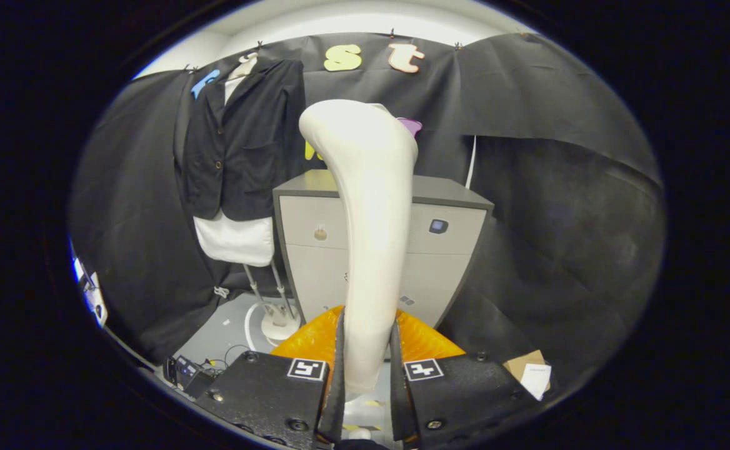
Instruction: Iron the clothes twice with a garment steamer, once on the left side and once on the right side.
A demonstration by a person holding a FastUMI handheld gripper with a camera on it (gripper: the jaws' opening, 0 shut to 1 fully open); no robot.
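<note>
A white garment steamer point(371, 219) stands up between my fingers, its handle running from the fingers to a bent head at the top. My gripper point(368, 356) is shut on the steamer's handle, both fingers pressing its sides. A black jacket point(240, 137) over a white shirt point(235, 240) hangs on a stand beyond the fingers and to the left of the steamer head, some way off from it. The steamer's orange base point(315, 340) shows just behind the fingers.
A grey drawer cabinet point(446, 244) stands straight ahead behind the steamer. The clothes stand's round white foot point(277, 325) rests on the floor left of the cabinet. A cardboard piece with a paper point(530, 372) lies to the right of the fingers. Small devices and cables point(190, 372) lie low on the left.
</note>
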